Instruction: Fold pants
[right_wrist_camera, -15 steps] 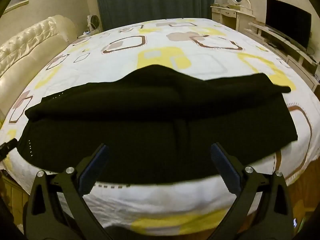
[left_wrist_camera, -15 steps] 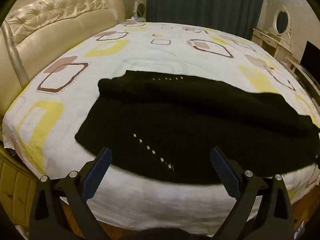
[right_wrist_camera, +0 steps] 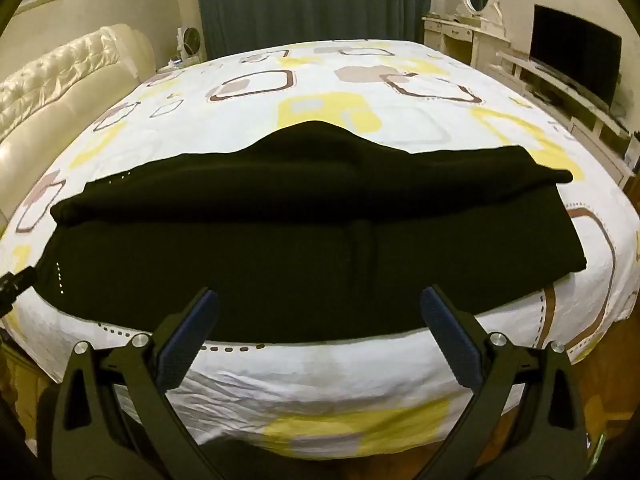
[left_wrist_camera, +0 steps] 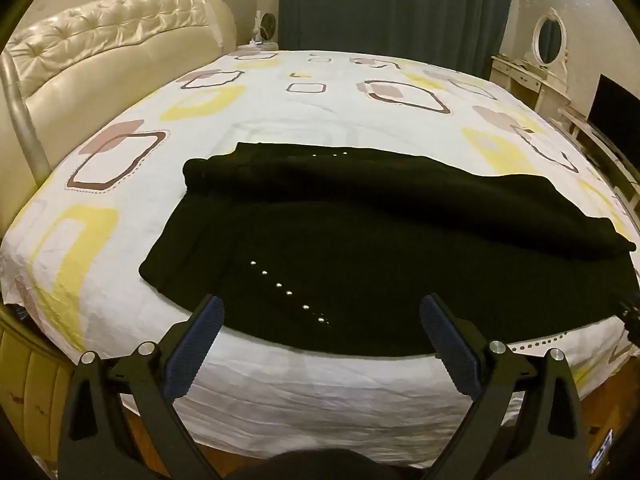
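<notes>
Your left tool (left_wrist_camera: 320, 312) stands wide open with nothing between its blue pads (left_wrist_camera: 202, 334); it hangs over the near edge of the bed (left_wrist_camera: 280, 396), above the end of the black pants (left_wrist_camera: 360, 240) marked by a slanting row of small silver studs (left_wrist_camera: 288, 292). Your right tool (right_wrist_camera: 320, 308) is just as wide open and empty, poised over the near edge of the same pants (right_wrist_camera: 280, 248) toward their other end. The pants lie flat across the patterned bedsheet (right_wrist_camera: 320, 116), with one long half laid over the other along the far side. The padded headboard (left_wrist_camera: 120, 40) stands to your left
</notes>
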`<state>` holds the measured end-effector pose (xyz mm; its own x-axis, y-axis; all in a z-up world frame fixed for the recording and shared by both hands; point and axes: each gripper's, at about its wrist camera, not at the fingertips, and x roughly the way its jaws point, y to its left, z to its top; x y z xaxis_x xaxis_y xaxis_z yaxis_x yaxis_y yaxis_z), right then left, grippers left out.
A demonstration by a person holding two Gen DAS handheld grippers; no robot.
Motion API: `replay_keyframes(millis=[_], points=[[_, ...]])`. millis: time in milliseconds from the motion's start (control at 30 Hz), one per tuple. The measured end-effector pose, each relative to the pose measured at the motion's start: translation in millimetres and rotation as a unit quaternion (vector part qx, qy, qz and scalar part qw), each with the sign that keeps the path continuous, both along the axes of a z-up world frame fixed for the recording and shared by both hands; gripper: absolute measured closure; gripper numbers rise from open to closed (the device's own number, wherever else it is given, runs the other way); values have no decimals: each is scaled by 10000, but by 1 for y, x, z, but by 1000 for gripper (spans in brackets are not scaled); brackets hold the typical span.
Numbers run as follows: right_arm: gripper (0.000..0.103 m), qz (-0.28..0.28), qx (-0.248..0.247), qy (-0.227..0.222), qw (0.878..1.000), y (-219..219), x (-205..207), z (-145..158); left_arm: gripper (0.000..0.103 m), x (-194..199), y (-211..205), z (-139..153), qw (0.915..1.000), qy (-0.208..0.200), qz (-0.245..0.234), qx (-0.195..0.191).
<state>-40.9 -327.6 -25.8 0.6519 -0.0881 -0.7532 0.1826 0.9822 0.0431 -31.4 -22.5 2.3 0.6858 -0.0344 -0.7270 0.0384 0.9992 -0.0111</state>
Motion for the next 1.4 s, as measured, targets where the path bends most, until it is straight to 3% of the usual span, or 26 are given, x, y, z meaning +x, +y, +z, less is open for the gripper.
replay_keyframes(millis=[433, 1400], points=[[2, 122, -42, 48, 9999, 10, -1, -4, 5, 17, 9, -4, 9996, 170, -93, -181], [2, 149, -7, 94, 9998, 13, 0, -10, 5, 15, 3, -5, 9995, 118, -241, -150]])
